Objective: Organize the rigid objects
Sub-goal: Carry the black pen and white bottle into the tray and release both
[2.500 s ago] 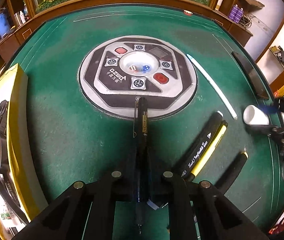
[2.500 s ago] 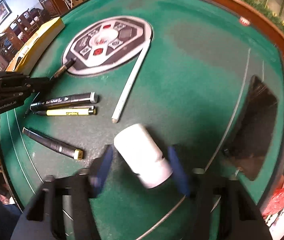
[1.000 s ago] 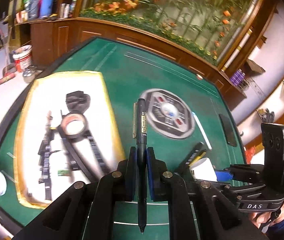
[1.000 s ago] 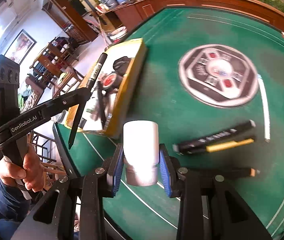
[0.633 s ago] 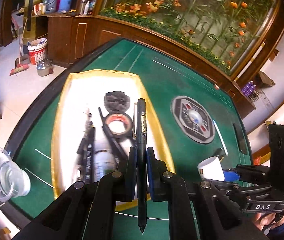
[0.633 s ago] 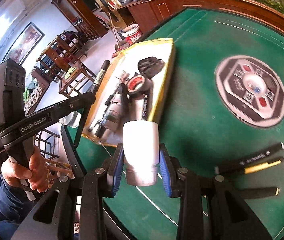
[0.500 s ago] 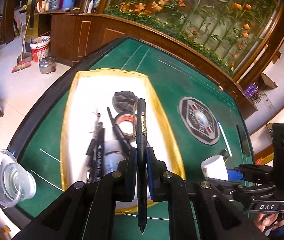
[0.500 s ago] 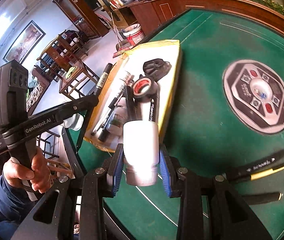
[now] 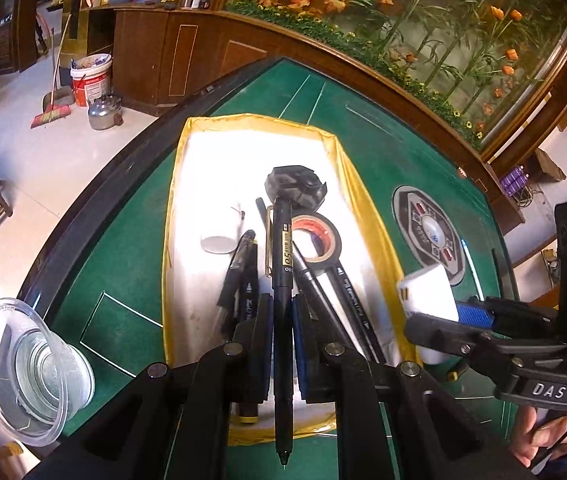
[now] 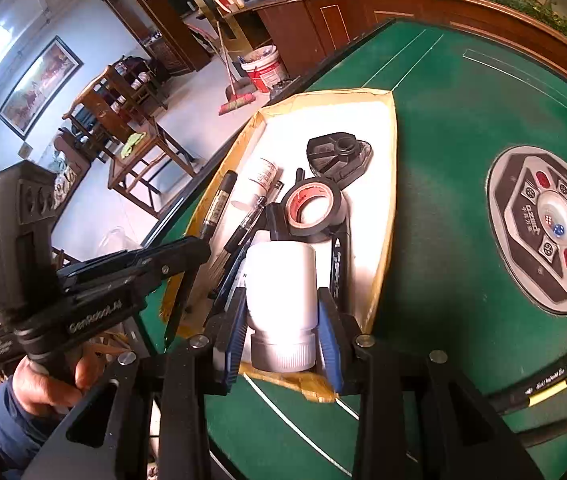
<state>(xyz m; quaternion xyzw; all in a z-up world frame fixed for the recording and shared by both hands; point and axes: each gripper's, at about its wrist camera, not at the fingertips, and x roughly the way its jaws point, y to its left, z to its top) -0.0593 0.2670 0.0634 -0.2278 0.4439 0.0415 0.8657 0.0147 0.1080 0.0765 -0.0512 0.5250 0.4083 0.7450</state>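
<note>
My left gripper [image 9: 282, 320] is shut on a black pen [image 9: 282, 264] and holds it above the yellow-rimmed white tray [image 9: 211, 152]. My right gripper [image 10: 281, 316] is shut on a white bottle [image 10: 281, 284], held over the tray's near end [image 10: 387, 184]; the bottle also shows in the left wrist view [image 9: 427, 292]. In the tray lie a black tape roll [image 10: 311, 208], a black plastic part [image 10: 339, 152], a small white bottle [image 9: 221, 232] and several dark pens [image 9: 239, 272]. The left gripper also shows in the right wrist view [image 10: 179, 256].
The green felt table [image 10: 443, 120] has a round dice console [image 10: 547, 228] at its centre. Black and yellow markers [image 10: 535, 384] lie near the right edge. A clear plastic bowl [image 9: 31, 368] sits off the table's left edge. A wooden rail runs behind.
Both grippers have moved closer over the tray with their loads. The tray and its contents now look larger and nearer in both views.
</note>
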